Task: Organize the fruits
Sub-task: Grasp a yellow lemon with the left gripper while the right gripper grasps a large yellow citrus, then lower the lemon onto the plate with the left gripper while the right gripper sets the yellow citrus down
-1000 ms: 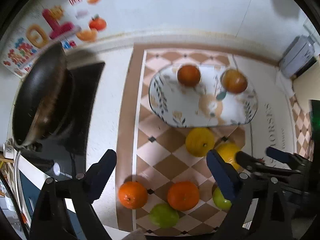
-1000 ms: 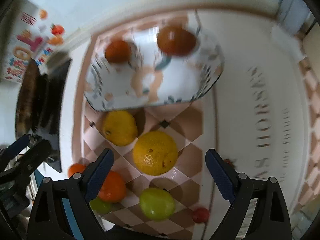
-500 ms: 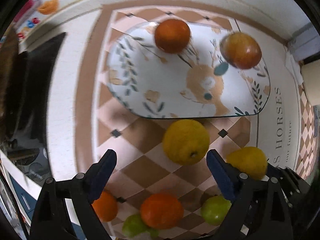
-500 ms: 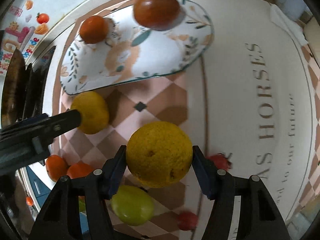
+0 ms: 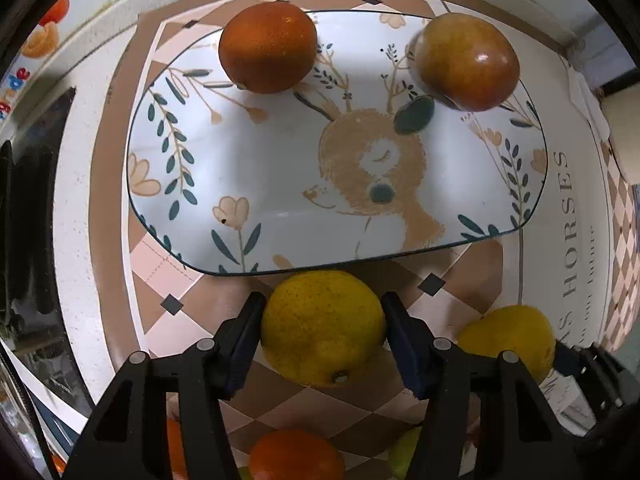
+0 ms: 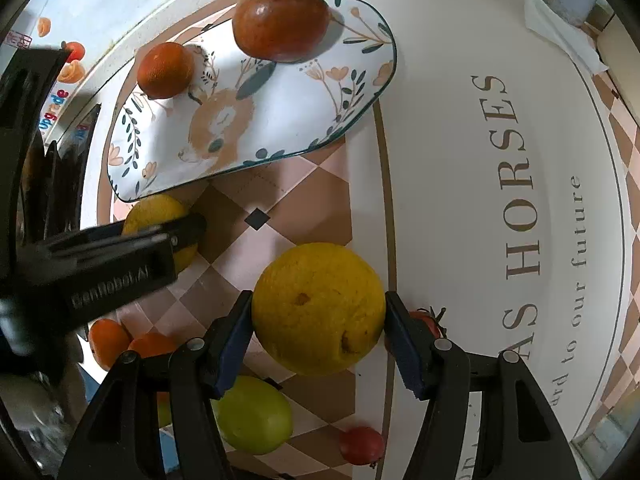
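A deer-patterned plate (image 5: 280, 184) holds an orange (image 5: 267, 47) and a reddish apple (image 5: 466, 62); it also shows in the right wrist view (image 6: 280, 120). My left gripper (image 5: 323, 336) is shut on a yellow citrus fruit (image 5: 322, 328) just in front of the plate's near rim. My right gripper (image 6: 318, 332) is shut on a second yellow citrus fruit (image 6: 318, 308), to the right of the first. The left gripper (image 6: 120, 256) shows in the right wrist view around its fruit (image 6: 158, 212).
Oranges (image 6: 108, 340), a green fruit (image 6: 252, 416) and small red fruits (image 6: 362, 446) lie on the checkered mat near me. A black stove (image 5: 24, 208) is at the left. A wall runs behind the plate. White mat with lettering (image 6: 520, 216) lies to the right.
Both grippers moved forward toward the plate and closed, each on a yellow citrus fruit. A second ago both were open with the fruits lying ahead of them.
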